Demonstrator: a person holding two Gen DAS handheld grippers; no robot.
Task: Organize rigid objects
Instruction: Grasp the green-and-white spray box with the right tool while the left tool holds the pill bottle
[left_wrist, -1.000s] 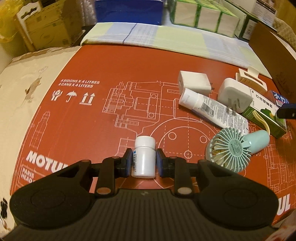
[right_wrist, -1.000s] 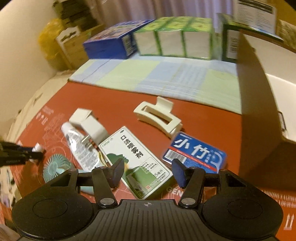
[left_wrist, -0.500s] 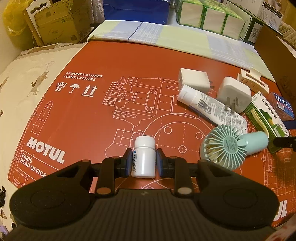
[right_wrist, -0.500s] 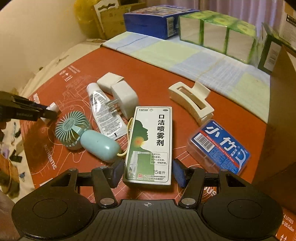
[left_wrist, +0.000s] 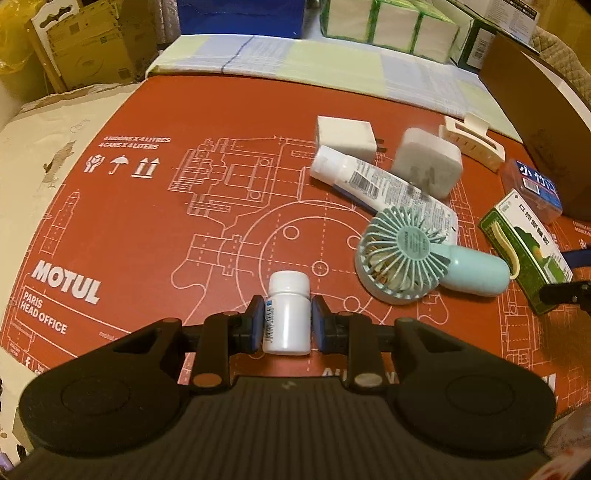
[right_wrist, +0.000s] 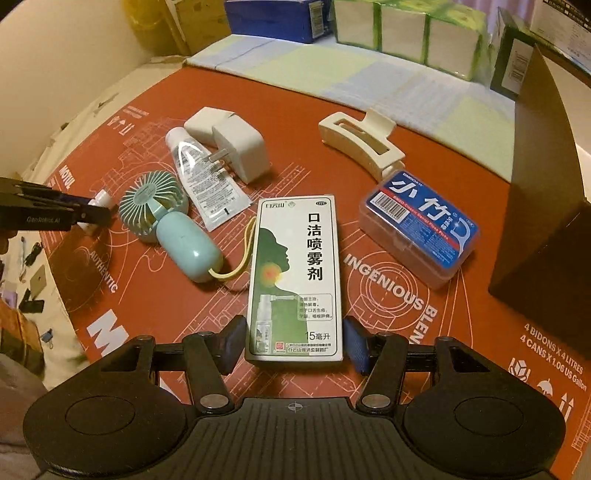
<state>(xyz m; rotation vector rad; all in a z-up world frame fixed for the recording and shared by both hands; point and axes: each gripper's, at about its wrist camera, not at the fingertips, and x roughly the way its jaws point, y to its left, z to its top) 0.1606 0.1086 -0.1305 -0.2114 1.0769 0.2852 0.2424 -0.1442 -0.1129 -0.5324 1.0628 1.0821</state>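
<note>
My left gripper (left_wrist: 287, 317) is shut on a small white pill bottle (left_wrist: 288, 295), held just above the red mat (left_wrist: 147, 221); the right wrist view shows this gripper (right_wrist: 92, 214) at far left. The green-and-white spray box (right_wrist: 295, 273) lies flat on the mat. Its near end sits between the jaws of my right gripper (right_wrist: 295, 343), with a thin gap at each blue pad, so the gripper stands open. The left wrist view has the box (left_wrist: 528, 254) at the right, with the right gripper's tip (left_wrist: 565, 291) beside it.
A mint hand fan (right_wrist: 173, 221), a white tube (right_wrist: 199, 177), two white chargers (right_wrist: 236, 147), a cream hair claw (right_wrist: 362, 140) and a blue floss case (right_wrist: 421, 225) lie around the box. A tall brown carton (right_wrist: 546, 184) stands at the right. Folded cloth and boxes lie behind.
My right gripper swung and came down over the spray box, whose near end now lies between its jaws. The left gripper drifted slightly right, still gripping the bottle.
</note>
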